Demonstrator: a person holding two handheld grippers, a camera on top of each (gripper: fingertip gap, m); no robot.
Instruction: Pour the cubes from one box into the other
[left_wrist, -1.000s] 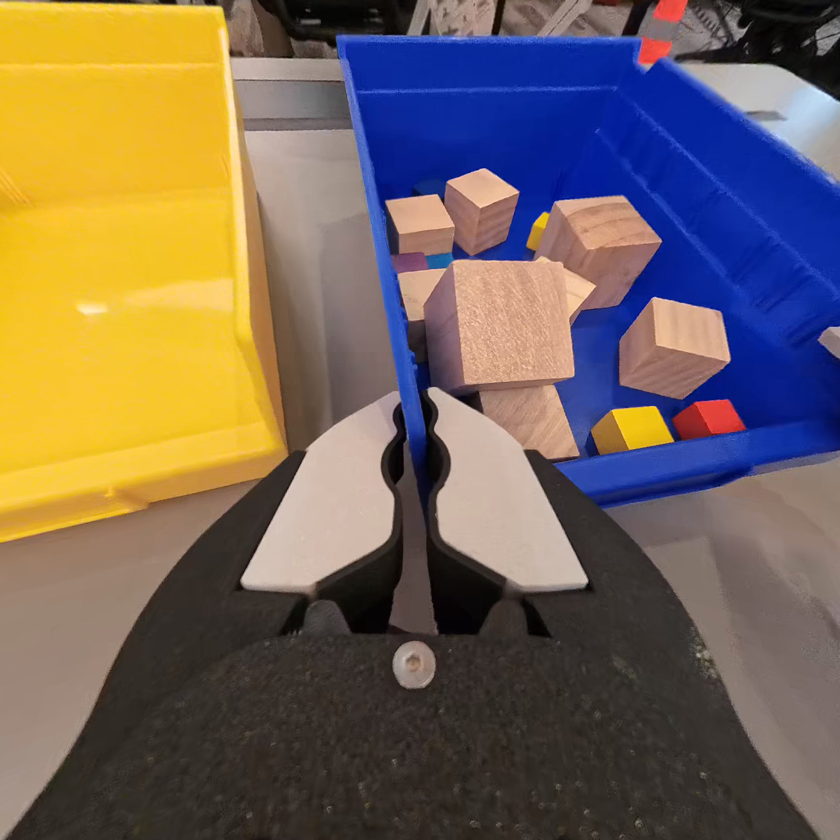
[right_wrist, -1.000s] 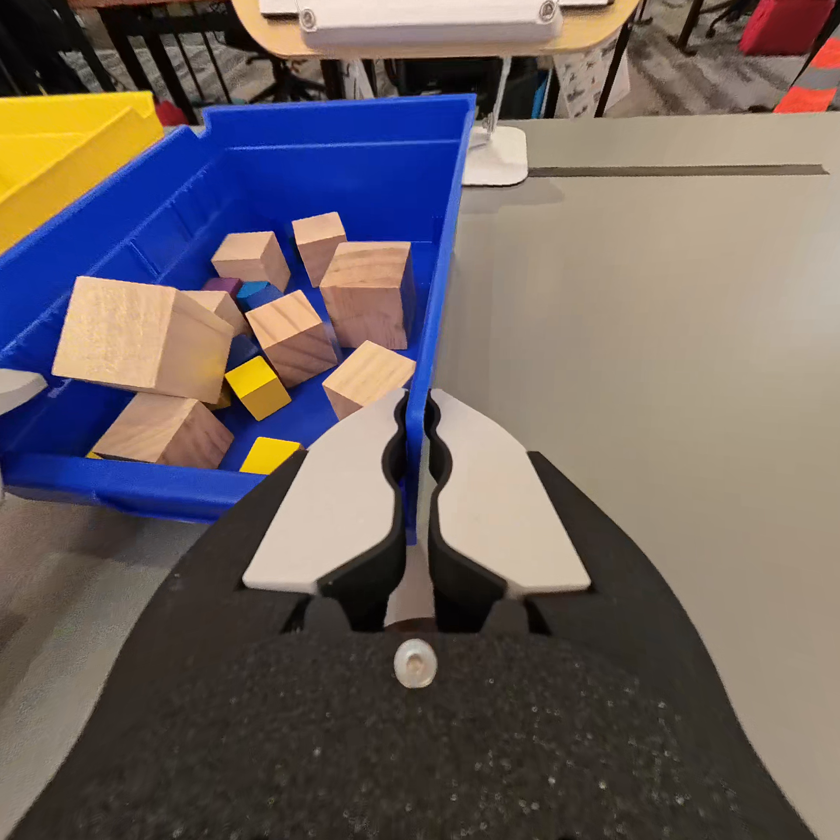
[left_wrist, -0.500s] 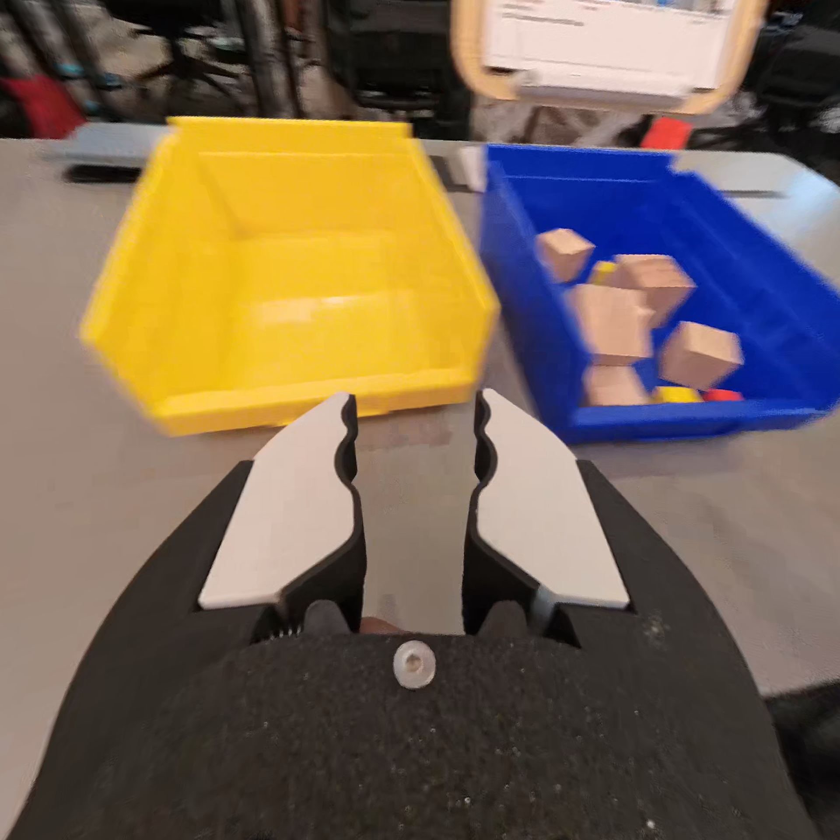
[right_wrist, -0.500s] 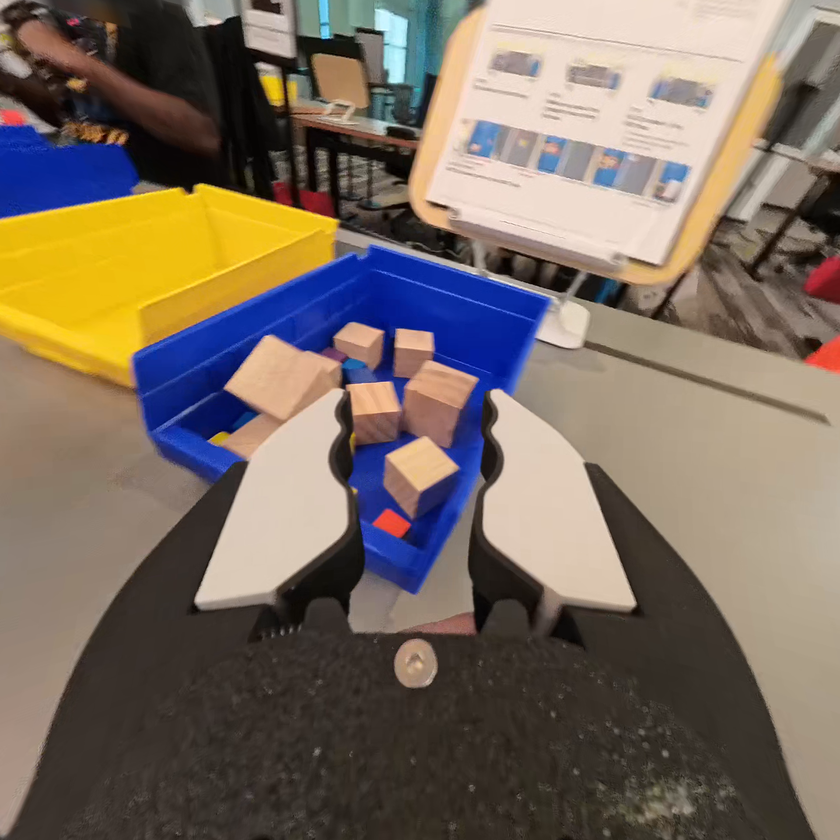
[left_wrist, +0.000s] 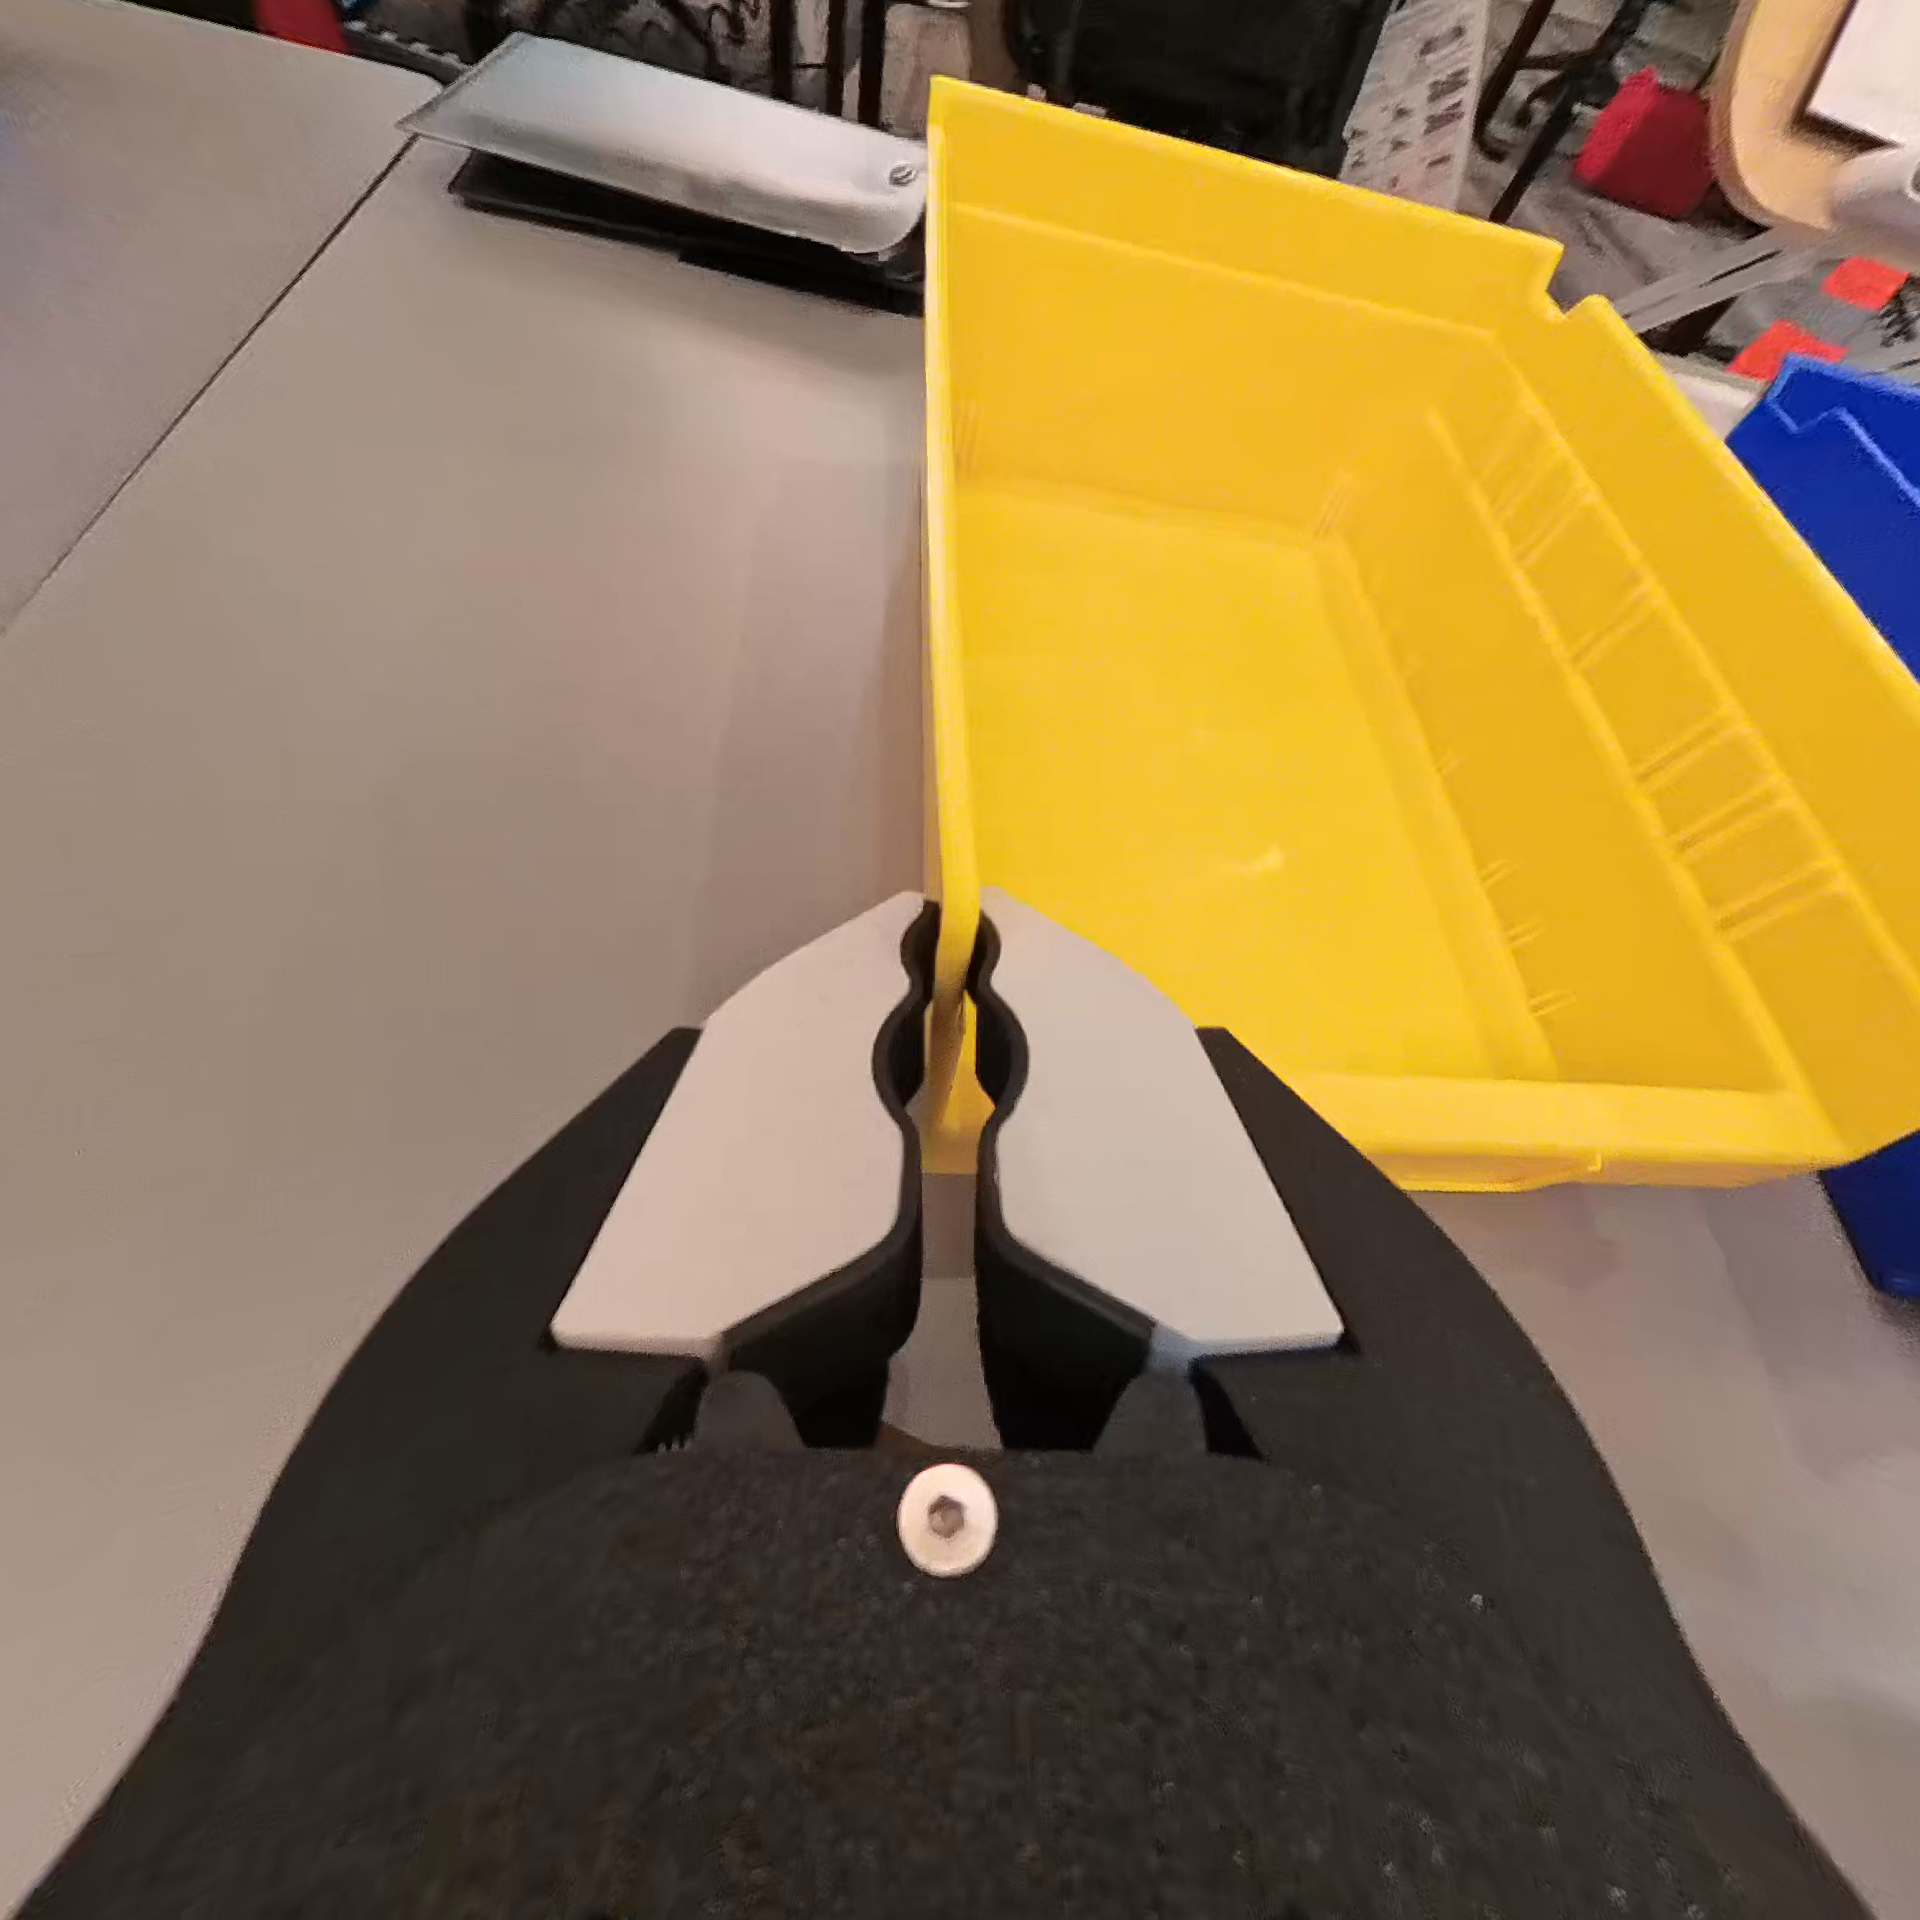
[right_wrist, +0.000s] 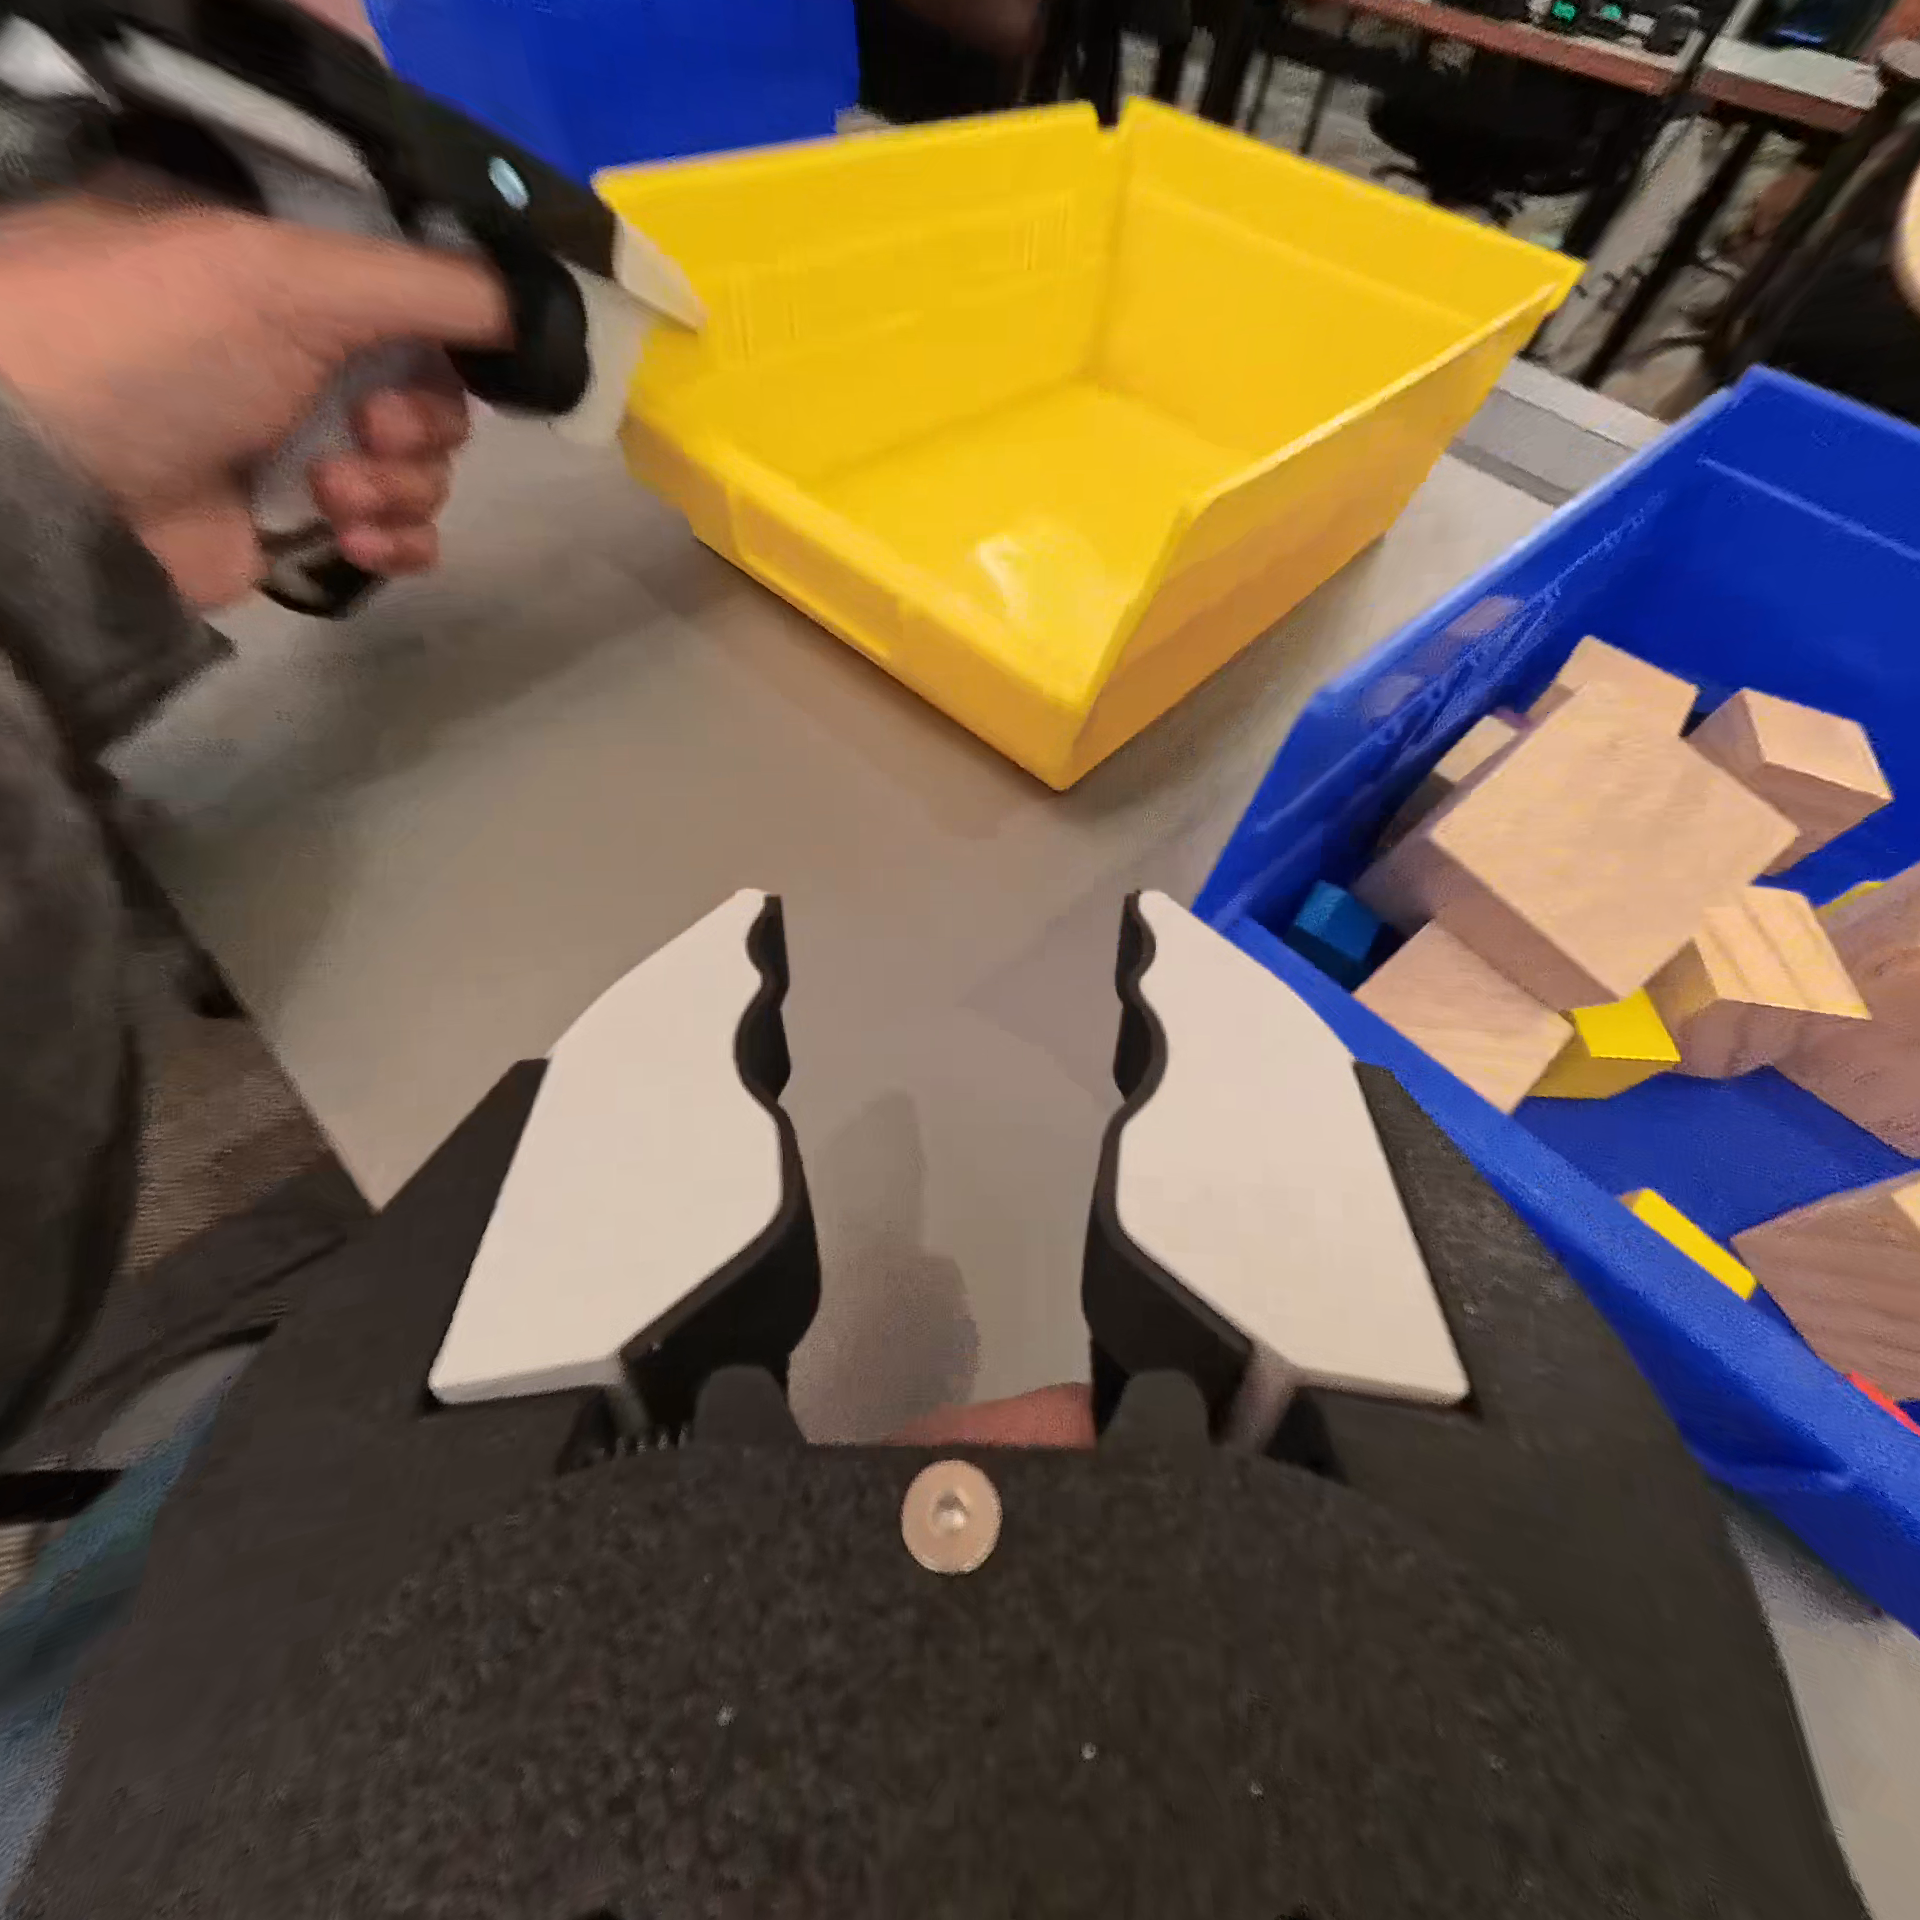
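Both grips on the blue box (right_wrist: 1621, 665) have been let go since a second ago. The left gripper (left_wrist: 951, 935) has been moved over to the yellow box (left_wrist: 1299, 727), and its jaws are now clamped narrow on the thin left side wall near the front corner. The right gripper (right_wrist: 951, 935) has been pulled back; its jaws are spread wide over bare worktop (right_wrist: 727, 831), nothing held.

The wooden cubes (right_wrist: 1590, 842) are all in the blue box, to the right of the yellow one, piled loosely with a few small coloured cubes among them. The yellow box is empty. The two boxes stand close together; whether they touch cannot be told.

Handling, judged: the boxes are stiff moulded plastic with thin walls, smooth and likely slippery under a pinch. The empty yellow box should be light, and one wall grip should be enough to shift it. The loaded blue box will be heavier, its weight shifting as the cubes slide, so opposite side walls are best taken with both grippers, low on the rim. The cubes are hard and not fragile, but will tumble and bounce.
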